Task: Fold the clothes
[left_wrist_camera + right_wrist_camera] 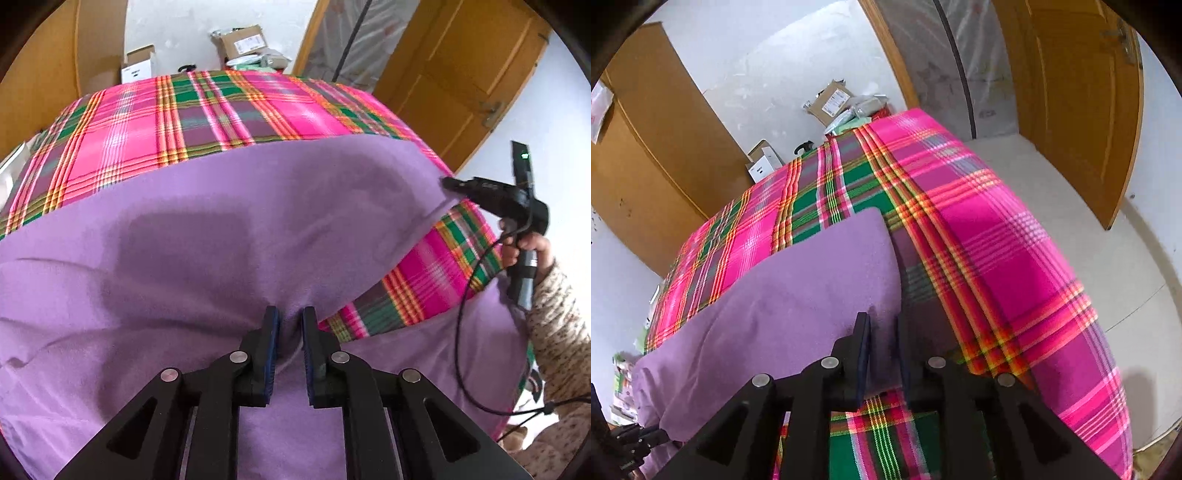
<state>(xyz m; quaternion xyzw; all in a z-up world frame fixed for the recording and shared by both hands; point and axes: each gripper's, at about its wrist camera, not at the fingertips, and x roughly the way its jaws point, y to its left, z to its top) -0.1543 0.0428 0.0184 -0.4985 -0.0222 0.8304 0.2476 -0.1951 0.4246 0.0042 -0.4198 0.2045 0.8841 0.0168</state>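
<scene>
A purple cloth [229, 229] lies spread over a bed with a pink and green plaid cover [147, 122]. My left gripper [290, 326] is shut on a pinched fold at the cloth's near edge. At the right of the left wrist view, a hand holds my right gripper [448, 183], whose tip grips the cloth's right edge and lifts it off the cover. In the right wrist view the purple cloth [798, 291] runs between the narrow fingers of the right gripper [882, 332]. The left gripper [646, 437] shows at the bottom left, at the cloth's other end.
Cardboard boxes [243, 42] and a white box [138, 66] stand against the wall beyond the bed. A wooden door [1082, 110] and bare floor [1108, 266] lie to the right. A wooden wardrobe [653, 166] stands at the left. A cable [460, 332] hangs from the right gripper.
</scene>
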